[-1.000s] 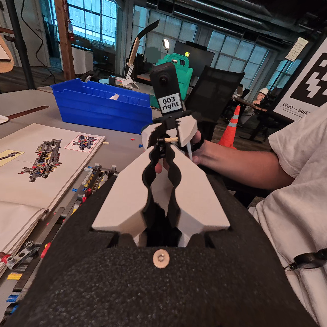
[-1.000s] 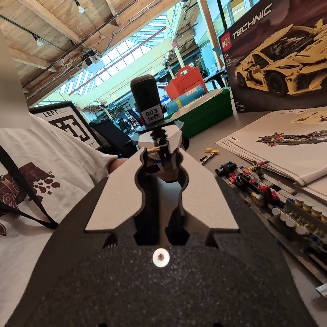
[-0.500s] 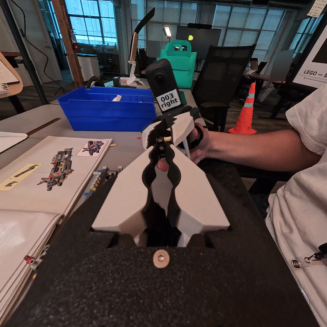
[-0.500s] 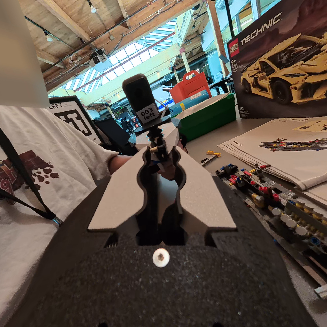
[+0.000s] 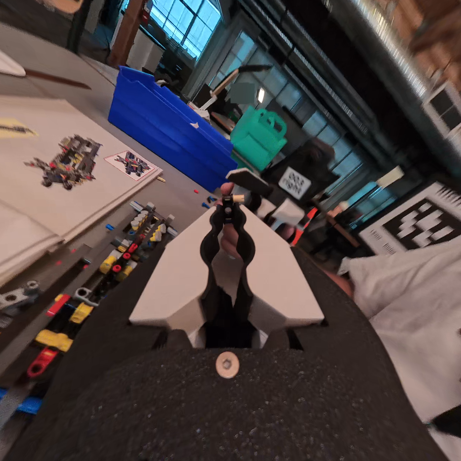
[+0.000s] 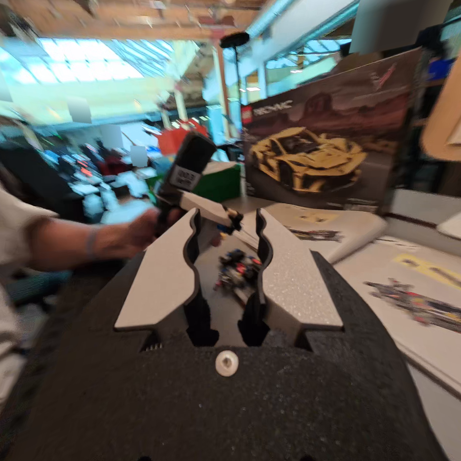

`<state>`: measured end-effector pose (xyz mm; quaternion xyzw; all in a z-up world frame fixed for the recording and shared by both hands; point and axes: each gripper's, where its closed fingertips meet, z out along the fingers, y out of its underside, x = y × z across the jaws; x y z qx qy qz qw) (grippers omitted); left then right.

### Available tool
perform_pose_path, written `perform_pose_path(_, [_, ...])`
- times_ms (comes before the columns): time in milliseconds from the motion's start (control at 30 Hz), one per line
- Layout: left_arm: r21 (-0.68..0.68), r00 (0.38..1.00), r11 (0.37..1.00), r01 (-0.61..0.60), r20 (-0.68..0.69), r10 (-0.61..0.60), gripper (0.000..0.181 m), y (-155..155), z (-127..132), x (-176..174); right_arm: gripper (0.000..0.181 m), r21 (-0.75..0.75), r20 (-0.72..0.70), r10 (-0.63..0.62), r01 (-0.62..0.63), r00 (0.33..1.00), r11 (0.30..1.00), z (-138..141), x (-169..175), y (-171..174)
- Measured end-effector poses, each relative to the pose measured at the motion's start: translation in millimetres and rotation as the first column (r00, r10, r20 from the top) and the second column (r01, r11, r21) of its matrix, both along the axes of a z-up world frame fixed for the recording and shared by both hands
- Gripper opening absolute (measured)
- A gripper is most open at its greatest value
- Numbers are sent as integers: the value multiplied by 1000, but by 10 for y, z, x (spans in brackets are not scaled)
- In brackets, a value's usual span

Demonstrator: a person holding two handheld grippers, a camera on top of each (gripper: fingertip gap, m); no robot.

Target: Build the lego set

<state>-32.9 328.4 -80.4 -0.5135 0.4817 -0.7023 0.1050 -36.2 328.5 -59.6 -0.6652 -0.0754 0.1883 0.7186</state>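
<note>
Left wrist view: the left gripper [image 5: 227, 208] is pinched tight on a small black connector [image 5: 227, 202] with a tan pin [image 5: 239, 198] poking out to the right. The half-built chassis [image 5: 139, 239] lies on the table [image 5: 172, 192] to the left, loose parts nearby.

Right wrist view — blurry: the right gripper [image 6: 227, 217] is spread wide, holding nothing, above the chassis [image 6: 237, 273]. Box [image 6: 321, 149] stands far right. I'd say plenty left to build.

Glossy plastic blue bin [image 5: 169, 129], matt paper manual [image 5: 74, 159]
</note>
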Motion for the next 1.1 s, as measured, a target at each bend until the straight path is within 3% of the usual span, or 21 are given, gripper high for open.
perform_pose_path(67, [-124, 999, 992, -23, -31, 20, 6, 78, -4, 33, 36, -43, 182, -126, 136, 975, 990, -166, 50, 52])
perform_pose_path(133, [-198, 998, 980, -35, -63, 22, 6, 123, -39, 59, 33, -68, 299, -166, 195, 940, 978, -295, 6, 87])
perform_pose_path(300, [-261, 991, 964, -58, -131, 24, 7, 141, -157, 115, 25, -7, 505, -343, 401, 792, 916, -381, 123, 170])
perform_pose_path(367, [-281, 990, 959, -44, -140, 5, 7, 102, -168, 127, 20, 10, 545, -356, 418, 760, 908, -402, 126, 189])
perform_pose_path(633, [-377, 994, 925, 42, -74, -75, 6, 5, -40, 100, 14, 43, 542, -355, 397, 762, 917, -305, 73, 179])
perform_pose_path(767, [-372, 994, 925, 73, -46, -97, 6, -27, 4, 76, 13, 114, 615, -386, 407, 687, 906, -261, 58, 145])
perform_pose_path(833, [-338, 995, 939, 71, -44, -91, 4, -35, -4, 72, 12, 128, 627, -396, 413, 671, 902, -267, 56, 138])
perform_pose_path(933, [-192, 997, 980, 54, -36, -62, 7, -34, -39, 57, 13, 43, 535, -344, 382, 772, 923, -302, 36, 123])
perform_pose_path(1033, [165, 998, 985, -49, 34, 44, 6, 50, -81, 51, 16, -44, 397, -279, 322, 874, 946, -320, 58, 75])
perform_pose_path(1100, [405, 989, 905, -132, 117, 92, 6, 113, -84, 36, 16, -87, 297, -238, 275, 925, 958, -318, 80, 40])
